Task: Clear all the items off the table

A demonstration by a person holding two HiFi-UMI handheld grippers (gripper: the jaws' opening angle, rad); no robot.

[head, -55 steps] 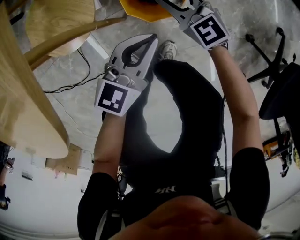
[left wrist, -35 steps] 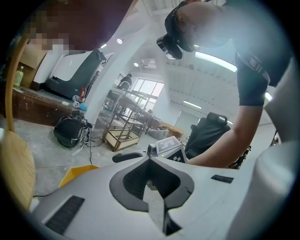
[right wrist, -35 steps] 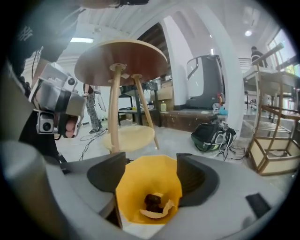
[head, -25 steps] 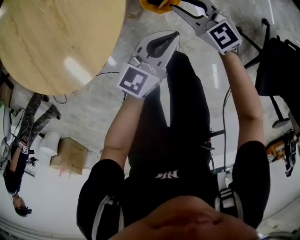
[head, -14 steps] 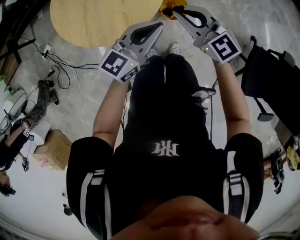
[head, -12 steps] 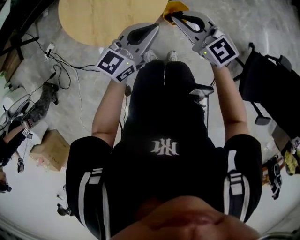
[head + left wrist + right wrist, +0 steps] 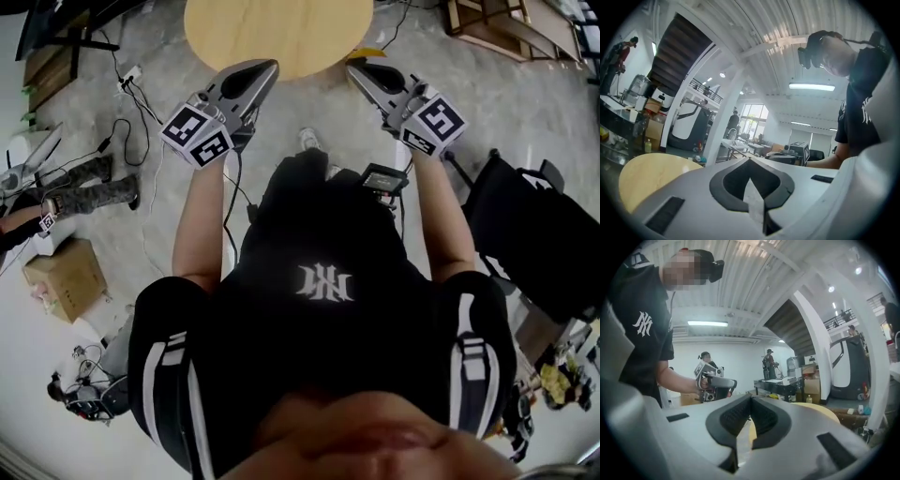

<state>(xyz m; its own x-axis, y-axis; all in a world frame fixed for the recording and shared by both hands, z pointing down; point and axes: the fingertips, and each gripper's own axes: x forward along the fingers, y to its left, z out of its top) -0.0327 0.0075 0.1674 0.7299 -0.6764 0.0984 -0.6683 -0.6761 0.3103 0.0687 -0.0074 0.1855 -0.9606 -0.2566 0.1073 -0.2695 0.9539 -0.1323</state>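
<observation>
The round wooden table point(image 7: 278, 33) lies bare at the top of the head view; its top also shows in the left gripper view point(image 7: 647, 173) and the right gripper view point(image 7: 820, 413). My left gripper point(image 7: 261, 69) is held level near the table's front edge, its jaws shut with nothing between them point(image 7: 750, 160). My right gripper point(image 7: 360, 73) is held level to its right, also shut and holding nothing point(image 7: 751, 400). A sliver of an orange container point(image 7: 369, 52) shows beside the right gripper, by the table's right edge.
A black office chair point(image 7: 534, 253) stands at the right. On the floor at the left lie a cardboard box point(image 7: 61, 277) and cables point(image 7: 131, 84), with a person's legs point(image 7: 89, 183) near them. Wooden frames point(image 7: 497, 23) lie at the top right.
Both grippers have risen and the head view has pulled up and away. The table now looks smaller and sits at the top. The orange container is nearly hidden.
</observation>
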